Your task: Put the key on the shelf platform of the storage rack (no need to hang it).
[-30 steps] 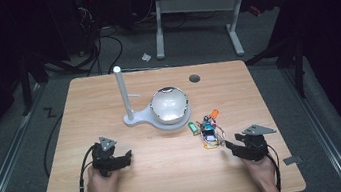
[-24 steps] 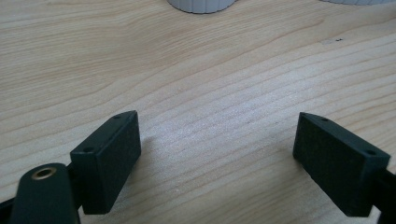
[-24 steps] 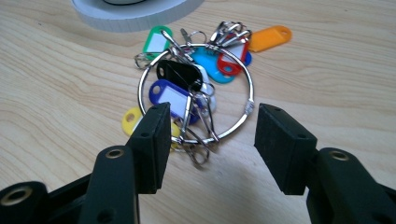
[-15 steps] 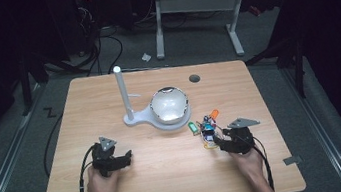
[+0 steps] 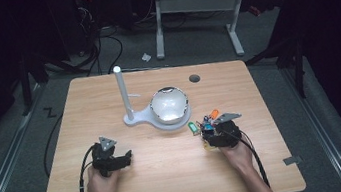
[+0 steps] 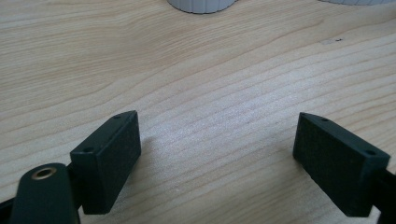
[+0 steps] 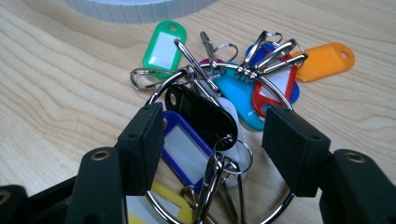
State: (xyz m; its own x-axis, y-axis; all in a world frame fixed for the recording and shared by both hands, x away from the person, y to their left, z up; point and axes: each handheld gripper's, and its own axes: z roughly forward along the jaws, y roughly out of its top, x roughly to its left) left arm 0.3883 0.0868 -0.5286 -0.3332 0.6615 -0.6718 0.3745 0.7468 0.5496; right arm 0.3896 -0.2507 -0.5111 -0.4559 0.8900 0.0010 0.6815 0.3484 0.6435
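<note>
A bunch of coloured key tags [image 7: 201, 112] on a large metal ring [image 7: 187, 77] lies on the wooden table [image 5: 170, 177], just right of a white domed stand. A green tag [image 7: 163, 44] and an orange tag [image 7: 327, 58] fan out at its far side. My right gripper [image 7: 215, 135] is open, its jaws on either side of the black and blue-framed tags without closing on them. In the high view the right gripper [image 5: 209, 133] sits over the bunch [image 5: 205, 120]. My left gripper [image 5: 125, 158] rests open on bare wood at the front left, nothing between its jaws [image 6: 217, 154].
A white stand with an upright post [image 5: 121, 93] and a shiny dome [image 5: 170, 105] sits mid-table; its ribbed base edge [image 6: 201, 4] shows ahead of the left gripper. A round cable hole [image 5: 194, 78] lies near the far edge. Cables trail from both grippers toward the front edge.
My right gripper has moved left and forward from the table's right side onto the bunch of key tags. The left gripper has stayed put.
</note>
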